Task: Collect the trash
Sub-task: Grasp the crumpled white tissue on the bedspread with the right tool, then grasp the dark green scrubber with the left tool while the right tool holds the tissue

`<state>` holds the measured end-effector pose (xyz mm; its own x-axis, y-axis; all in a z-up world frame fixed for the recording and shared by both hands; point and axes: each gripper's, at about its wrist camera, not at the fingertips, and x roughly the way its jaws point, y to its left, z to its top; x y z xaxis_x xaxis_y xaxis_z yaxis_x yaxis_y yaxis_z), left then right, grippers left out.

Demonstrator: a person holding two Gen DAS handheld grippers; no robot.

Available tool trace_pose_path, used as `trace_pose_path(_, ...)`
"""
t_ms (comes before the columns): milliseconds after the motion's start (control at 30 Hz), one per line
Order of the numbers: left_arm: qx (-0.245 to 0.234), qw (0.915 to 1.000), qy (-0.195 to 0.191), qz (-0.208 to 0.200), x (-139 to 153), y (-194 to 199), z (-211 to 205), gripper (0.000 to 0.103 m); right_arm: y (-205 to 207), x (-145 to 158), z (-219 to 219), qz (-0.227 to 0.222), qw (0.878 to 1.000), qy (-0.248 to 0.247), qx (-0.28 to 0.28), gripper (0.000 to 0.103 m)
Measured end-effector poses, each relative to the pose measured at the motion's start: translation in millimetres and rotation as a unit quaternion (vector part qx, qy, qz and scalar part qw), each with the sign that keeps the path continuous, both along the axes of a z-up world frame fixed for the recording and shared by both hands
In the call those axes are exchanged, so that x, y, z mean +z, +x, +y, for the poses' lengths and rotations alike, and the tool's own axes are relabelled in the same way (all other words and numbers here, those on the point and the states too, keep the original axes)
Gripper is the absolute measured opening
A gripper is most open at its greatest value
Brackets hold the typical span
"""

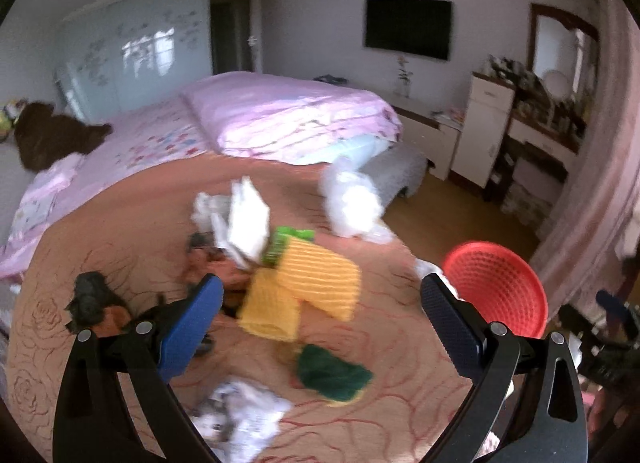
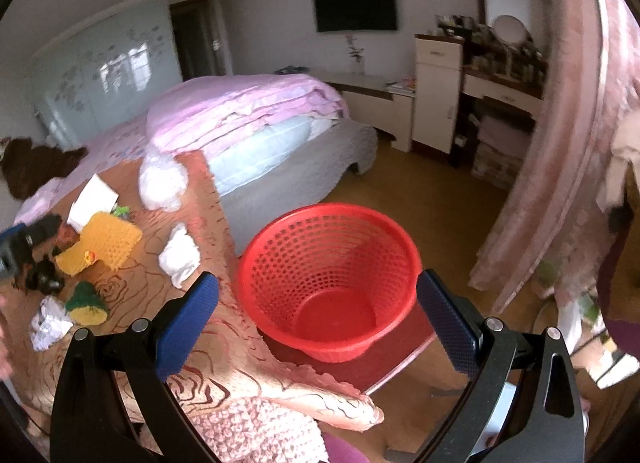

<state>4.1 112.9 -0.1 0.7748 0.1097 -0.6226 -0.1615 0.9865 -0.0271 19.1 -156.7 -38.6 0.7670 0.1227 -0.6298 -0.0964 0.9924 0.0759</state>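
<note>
The left gripper [image 1: 320, 299] stands wide apart with nothing between its blue, stippled pads [image 1: 188, 327], hanging above a peach bedspread [image 1: 120, 231] woven with a raised rose pattern. Just beyond its fingertips, at the centre of the frame, lies a ribbed yellow knitted cloth [image 1: 312, 283], folded and soft-edged; below it sits a dark green scrubby pad [image 1: 332, 375], and at the bottom edge a crumpled printed paper [image 1: 240, 419]. Above the yellow cloth a stiff white paper sheet [image 1: 248, 219] stands half upright beside a green wrapper [image 1: 288, 243], and further right a puffy white plastic bag [image 1: 352, 203] slumps at the bedspread's edge. The right gripper [image 2: 318, 299] is likewise spread open and empty, its fingers framing a red plastic basket [image 2: 332, 275] — round, tapered, its wall pierced with a lattice of small holes, its floor solid and bare. The basket rests on a red surface beside the bed, at lower centre of the right wrist view; in the left wrist view only its upper rim shows at the right. The right wrist view alone reveals a wadded white tissue [image 2: 180, 255] near the bedspread's scalloped hem and the wooden floor [image 2: 432, 199] — while the left view is blurred throughout. A folded pink quilt [image 2: 248, 111] lies at upper centre.
</note>
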Motion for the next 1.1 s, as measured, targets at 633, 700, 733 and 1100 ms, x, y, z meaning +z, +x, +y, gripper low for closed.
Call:
trace_pose_path(633, 0.038, 0.999, -0.021, 0.012, -7, -8, 45, 0.095, 71, -20, 98, 0.042, 0.989, -0.044, 0.131, 0.071)
trace_pose_path(700, 0.038, 0.9989, -0.023, 0.013, -8, -8, 46, 0.095, 77, -27, 106, 0.05, 0.988, -0.051, 0.139, 0.063)
trace_pose_path(733, 0.037, 0.9989, -0.023, 0.014, -9, -8, 46, 0.095, 79, -29, 108, 0.057, 0.987, -0.049, 0.143, 0.059)
trace_pose_path(1100, 0.029, 0.9989, -0.03, 0.022, -15, -10, 44, 0.095, 71, -33, 128, 0.058, 0.981, -0.05, 0.181, 0.029)
